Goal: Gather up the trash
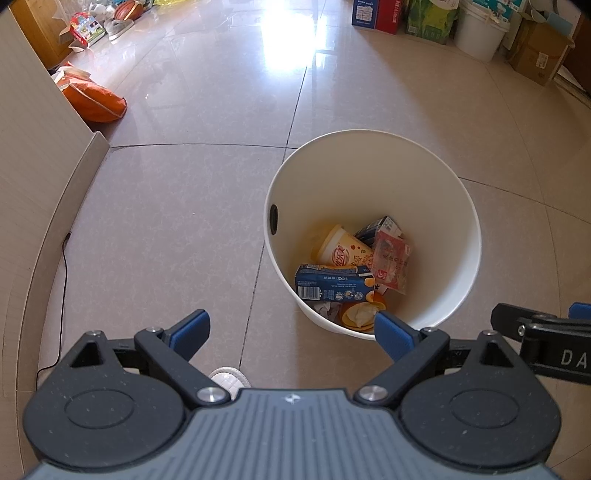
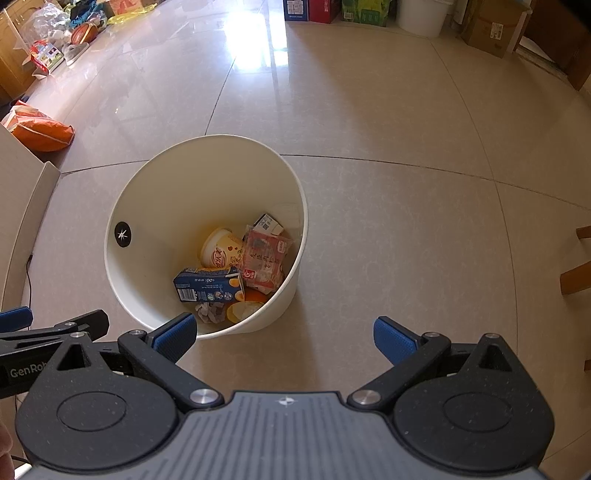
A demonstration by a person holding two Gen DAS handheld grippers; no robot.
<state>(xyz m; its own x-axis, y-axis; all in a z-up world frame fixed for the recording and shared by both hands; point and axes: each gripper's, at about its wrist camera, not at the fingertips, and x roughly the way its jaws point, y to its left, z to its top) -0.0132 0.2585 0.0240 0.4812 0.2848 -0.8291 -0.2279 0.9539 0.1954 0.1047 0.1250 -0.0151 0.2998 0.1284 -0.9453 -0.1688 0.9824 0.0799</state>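
Observation:
A white round bin [image 1: 436, 192] [image 2: 159, 199] stands on the tiled floor. Inside lie a blue drink carton [image 1: 332, 283] [image 2: 207, 285], a yellow cup [image 1: 345, 249] [image 2: 221, 249], a red snack wrapper [image 1: 391, 264] [image 2: 264, 262], crumpled paper [image 2: 210, 312] and a second small carton [image 1: 380, 226] [image 2: 269, 223]. My left gripper [image 1: 291, 334] hangs open and holds nothing, above the floor just left of the bin's near rim. My right gripper [image 2: 284, 338] is open too, nothing in it, just right of the near rim. Each gripper's side shows at the edge of the other's view.
An orange bag [image 1: 94, 99] [image 2: 40, 134] lies at the left by a beige cabinet corner [image 1: 88, 155]. Boxes and a white bucket [image 1: 480, 29] line the far wall. A black cable [image 1: 62, 288] runs along the left. Wooden furniture legs [image 2: 576, 273] stand at the right.

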